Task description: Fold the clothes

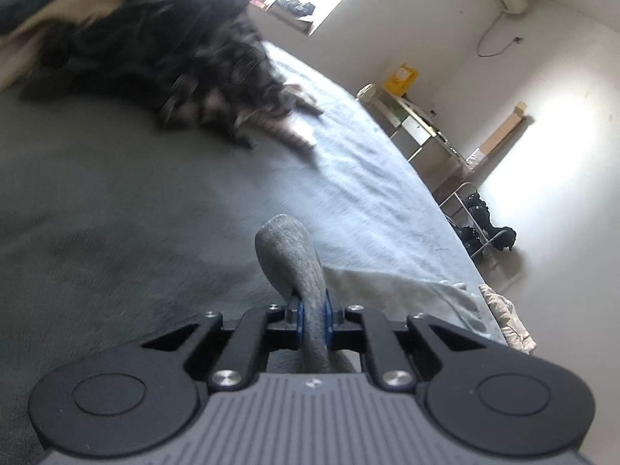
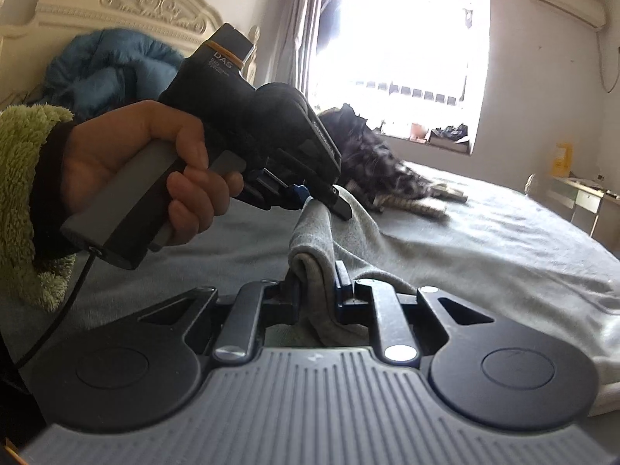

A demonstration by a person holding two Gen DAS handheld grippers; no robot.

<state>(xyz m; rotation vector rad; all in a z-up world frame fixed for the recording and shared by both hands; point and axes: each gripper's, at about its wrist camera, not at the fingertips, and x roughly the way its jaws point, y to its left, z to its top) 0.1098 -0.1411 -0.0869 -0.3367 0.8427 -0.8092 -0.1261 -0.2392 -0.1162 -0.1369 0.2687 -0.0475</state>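
Left gripper [image 1: 312,316]: jaws clenched on a rolled fold of the grey garment [image 1: 294,255]; blue pads press both sides of the cloth, which bulges up and forward beyond the tips in a rounded loop. Pointing down toward the bed [image 1: 116,201], view canted.

Seen from the right wrist: left hand [image 2: 143,174] wrapped round the grey pistol grip, fingers curled underneath, thumb on top, wrist roughly level. Fuzzy green sleeve [image 2: 27,178] at the cuff, black cable hanging from the grip's base. Left gripper's tips [image 2: 310,195] pinching a raised ridge of the same grey cloth, just ahead of and above the right jaws.

Right gripper [image 2: 316,283]: jaws clamped on a thick folded edge of the grey garment [image 2: 445,255]; cloth bunched between the pads and hanging below them. Pointing only slightly downward.

Rest of the garment spread over the bed to the right of both jaws, draping toward the near edge. Cloth taut between the two grips.

Well beyond the jaws: dark patterned clothing [image 2: 383,166] heaped on the bed, blurred. Blue bundle [image 2: 104,69] against the carved headboard [image 2: 116,4], far left. Bright window [image 2: 407,46] ahead, shelves [image 1: 422,131] along the far wall.
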